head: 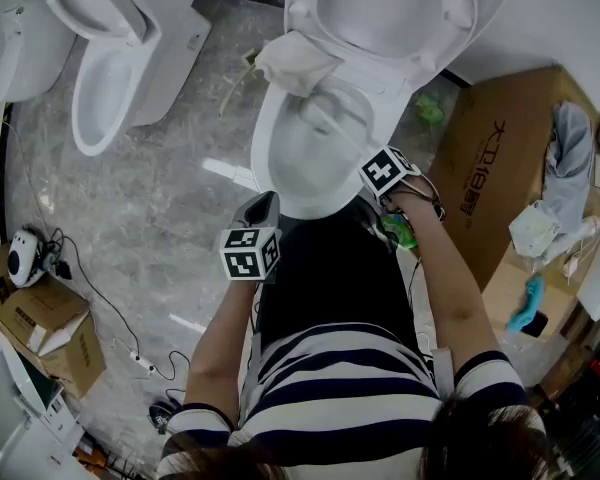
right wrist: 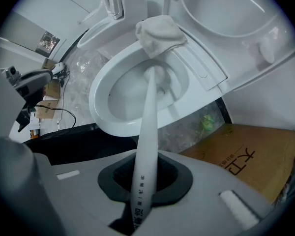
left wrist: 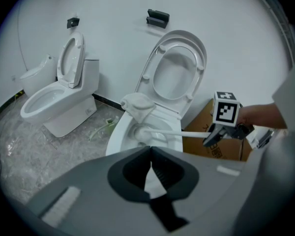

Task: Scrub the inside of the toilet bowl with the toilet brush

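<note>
Below, two toilets (head: 265, 158) (head: 85, 118), one toilet brush (right wrist: 146, 127) clamped in right gripper (right wrist: 147, 176), left gripper (left wrist: 151, 167) closed, empty.

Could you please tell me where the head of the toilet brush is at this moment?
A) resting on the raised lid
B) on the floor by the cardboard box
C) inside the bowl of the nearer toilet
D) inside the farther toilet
C: the right gripper is shut on the toilet brush, whose head sits down inside the toilet bowl, below the cloth on its rim.
</note>
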A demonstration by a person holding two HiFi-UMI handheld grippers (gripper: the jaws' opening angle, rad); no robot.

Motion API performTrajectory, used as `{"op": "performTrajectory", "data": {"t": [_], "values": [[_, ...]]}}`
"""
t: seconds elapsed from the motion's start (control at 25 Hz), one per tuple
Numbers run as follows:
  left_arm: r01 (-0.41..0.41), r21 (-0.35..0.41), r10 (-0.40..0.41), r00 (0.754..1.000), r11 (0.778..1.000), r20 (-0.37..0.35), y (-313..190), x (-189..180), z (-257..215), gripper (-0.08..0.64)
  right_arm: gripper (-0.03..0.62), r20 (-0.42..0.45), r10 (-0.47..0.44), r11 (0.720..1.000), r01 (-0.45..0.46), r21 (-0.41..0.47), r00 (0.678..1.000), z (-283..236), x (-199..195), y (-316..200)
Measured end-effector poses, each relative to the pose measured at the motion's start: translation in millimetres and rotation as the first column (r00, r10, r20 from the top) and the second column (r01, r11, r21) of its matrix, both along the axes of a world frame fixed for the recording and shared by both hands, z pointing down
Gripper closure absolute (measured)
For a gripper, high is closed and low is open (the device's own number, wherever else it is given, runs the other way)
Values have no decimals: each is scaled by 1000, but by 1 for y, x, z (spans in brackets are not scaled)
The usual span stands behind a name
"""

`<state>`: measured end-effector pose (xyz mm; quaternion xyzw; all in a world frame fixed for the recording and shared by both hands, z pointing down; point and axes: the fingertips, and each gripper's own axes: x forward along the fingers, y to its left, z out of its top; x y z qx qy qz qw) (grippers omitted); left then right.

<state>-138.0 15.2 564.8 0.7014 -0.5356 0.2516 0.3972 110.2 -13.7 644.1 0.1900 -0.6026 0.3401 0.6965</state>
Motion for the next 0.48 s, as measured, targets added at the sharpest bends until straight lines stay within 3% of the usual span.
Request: {"op": "performTrajectory", "data": {"t": [0.48], "values": [[8, 65, -9, 1000, 998, 25, 29, 15, -39, 560, 558, 37, 15, 1000, -16, 15, 999, -39, 23, 49]]}}
